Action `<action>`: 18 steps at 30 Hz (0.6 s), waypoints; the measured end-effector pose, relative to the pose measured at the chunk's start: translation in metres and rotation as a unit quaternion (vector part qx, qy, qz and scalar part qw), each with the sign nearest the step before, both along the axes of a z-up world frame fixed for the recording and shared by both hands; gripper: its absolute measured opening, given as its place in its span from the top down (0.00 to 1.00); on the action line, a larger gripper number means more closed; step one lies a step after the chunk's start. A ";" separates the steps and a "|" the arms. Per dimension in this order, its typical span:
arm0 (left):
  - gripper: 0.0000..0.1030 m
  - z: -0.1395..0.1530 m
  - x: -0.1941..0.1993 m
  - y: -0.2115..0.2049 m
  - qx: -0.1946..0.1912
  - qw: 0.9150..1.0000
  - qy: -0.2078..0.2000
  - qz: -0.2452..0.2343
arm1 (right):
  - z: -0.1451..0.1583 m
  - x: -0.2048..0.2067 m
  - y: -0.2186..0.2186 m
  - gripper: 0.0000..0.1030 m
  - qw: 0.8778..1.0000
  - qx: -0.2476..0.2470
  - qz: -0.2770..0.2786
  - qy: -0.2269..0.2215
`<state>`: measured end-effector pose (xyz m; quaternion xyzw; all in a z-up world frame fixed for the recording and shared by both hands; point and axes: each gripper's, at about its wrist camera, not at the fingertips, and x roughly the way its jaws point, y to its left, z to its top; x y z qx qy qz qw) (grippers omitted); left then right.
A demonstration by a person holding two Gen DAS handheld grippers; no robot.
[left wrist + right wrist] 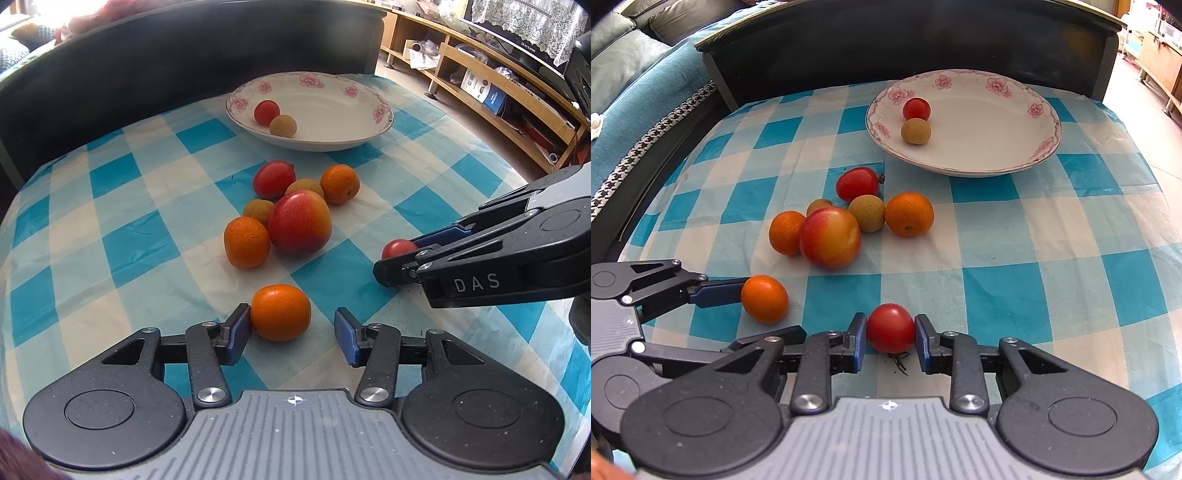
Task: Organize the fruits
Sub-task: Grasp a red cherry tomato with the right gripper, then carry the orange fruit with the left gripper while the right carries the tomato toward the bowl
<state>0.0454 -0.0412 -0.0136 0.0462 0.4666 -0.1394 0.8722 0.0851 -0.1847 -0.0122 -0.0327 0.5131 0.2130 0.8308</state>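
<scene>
A white floral plate (pixel 369 136) (pixel 1008 147) at the table's far side holds a small red tomato (pixel 266 112) (pixel 916 108) and a tan longan (pixel 283 126) (pixel 915 131). A pile of fruit sits mid-table: a red-yellow peach (pixel 299 222) (pixel 830 237), two oranges (pixel 246 242) (pixel 339 184), a red tomato (pixel 273 178) and two longans. My left gripper (pixel 291 332) is open around a lone orange (pixel 280 312) (pixel 764 298), left pad touching it. My right gripper (pixel 891 341) is shut on a cherry tomato (pixel 890 328) (pixel 398 248) on the cloth.
The table has a blue-and-white checked cloth (pixel 110 240) (pixel 1052 258). A dark chair back (pixel 184 55) (pixel 905 44) stands behind the plate. Wooden shelving (pixel 498 85) is at the right, a teal sofa (pixel 631 81) at the left.
</scene>
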 end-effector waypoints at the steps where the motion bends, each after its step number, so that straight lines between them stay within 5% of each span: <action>1: 0.42 0.000 0.001 0.000 -0.002 1.000 0.001 0.001 | 0.000 0.000 0.000 0.69 1.000 0.001 0.000 0.001; 18: 0.42 0.001 0.003 0.002 -0.009 1.000 0.006 0.014 | 0.003 0.008 -0.012 0.65 1.000 0.021 -0.018 0.014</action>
